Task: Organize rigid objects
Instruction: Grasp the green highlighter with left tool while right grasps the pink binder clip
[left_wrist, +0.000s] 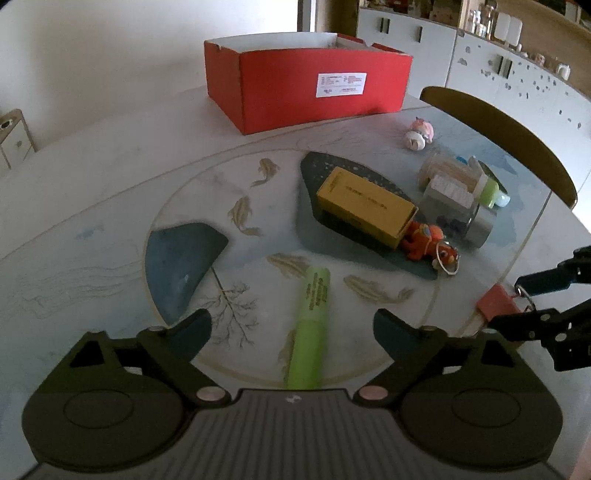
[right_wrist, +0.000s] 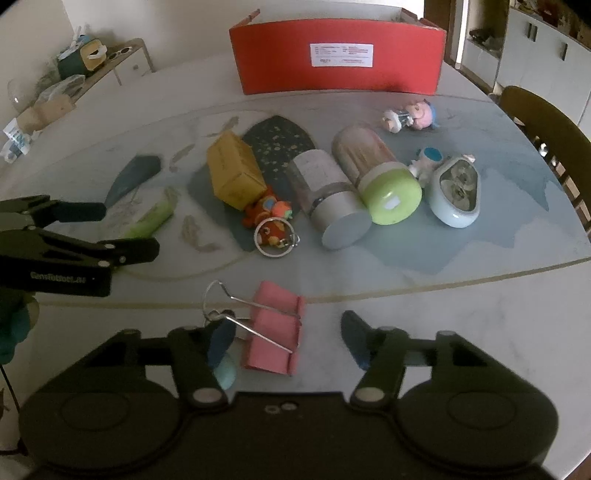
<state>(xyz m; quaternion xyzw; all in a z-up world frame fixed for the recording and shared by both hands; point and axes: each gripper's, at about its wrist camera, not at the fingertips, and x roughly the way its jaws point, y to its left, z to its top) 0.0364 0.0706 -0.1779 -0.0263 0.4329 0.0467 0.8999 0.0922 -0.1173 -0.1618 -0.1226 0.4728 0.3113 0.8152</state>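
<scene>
A green highlighter (left_wrist: 310, 325) lies on the table between the fingers of my left gripper (left_wrist: 291, 321), which stands open with neither pad touching it. A pink binder clip (right_wrist: 275, 328) with wire handles lies between the fingers of my right gripper (right_wrist: 286, 332). The left finger is at the wire handles, the right finger stands well clear, so this gripper is open. Each gripper shows in the other's view: the right gripper (left_wrist: 535, 295) by the clip (left_wrist: 495, 304), the left gripper (right_wrist: 110, 229) by the highlighter (right_wrist: 151, 218). An open red box (left_wrist: 306, 88) (right_wrist: 332, 59) stands at the far side.
On the round patterned table (right_wrist: 443, 295) lie a yellow carton (right_wrist: 236, 173), an orange toy keychain (right_wrist: 273, 221), a grey-capped jar (right_wrist: 328, 195), a green-lidded jar (right_wrist: 376, 177), a light blue case (right_wrist: 456, 192) and small figurines (right_wrist: 410, 116). A chair (right_wrist: 546, 122) stands at the right.
</scene>
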